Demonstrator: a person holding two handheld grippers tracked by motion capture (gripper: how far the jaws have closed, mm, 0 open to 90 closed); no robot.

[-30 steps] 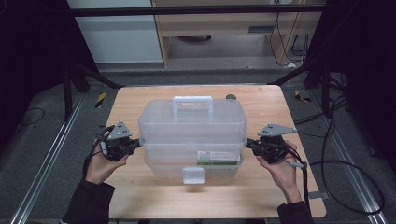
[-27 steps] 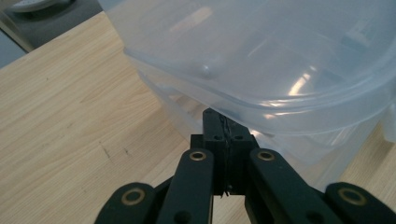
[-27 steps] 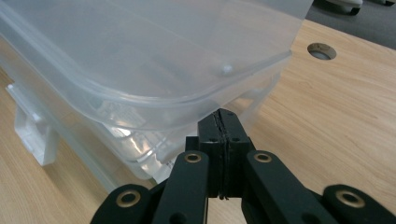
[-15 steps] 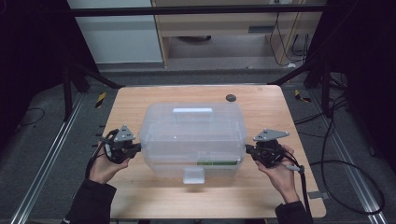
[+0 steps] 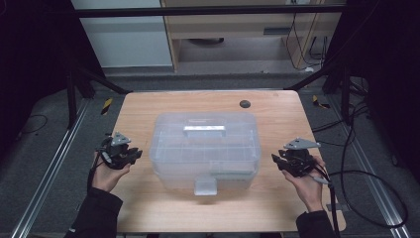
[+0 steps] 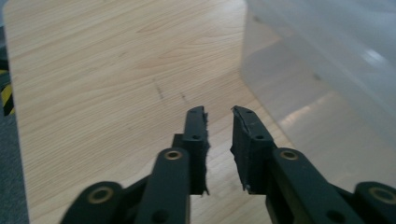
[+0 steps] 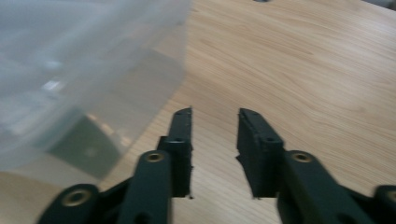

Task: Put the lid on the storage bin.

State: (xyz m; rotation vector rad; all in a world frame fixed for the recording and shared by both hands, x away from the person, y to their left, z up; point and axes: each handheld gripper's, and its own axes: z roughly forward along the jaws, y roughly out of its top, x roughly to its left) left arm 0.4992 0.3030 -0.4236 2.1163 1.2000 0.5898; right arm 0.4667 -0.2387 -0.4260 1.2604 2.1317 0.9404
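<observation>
High view: we list a clear plastic box (image 5: 205,148) at centre of the table (image 5: 148,106).
Left tool (image 5: 132,154): just opened, released.
Right tool (image 5: 275,161): just opened, released.

A light wooden desk (image 5: 148,114) carries a clear plastic lidded box (image 5: 205,148), which rests flat on it between the fingers (image 6: 196,128) of the two grippers, apart from both. A small dark round disc (image 5: 244,103) lies on the desk beyond the box.
</observation>
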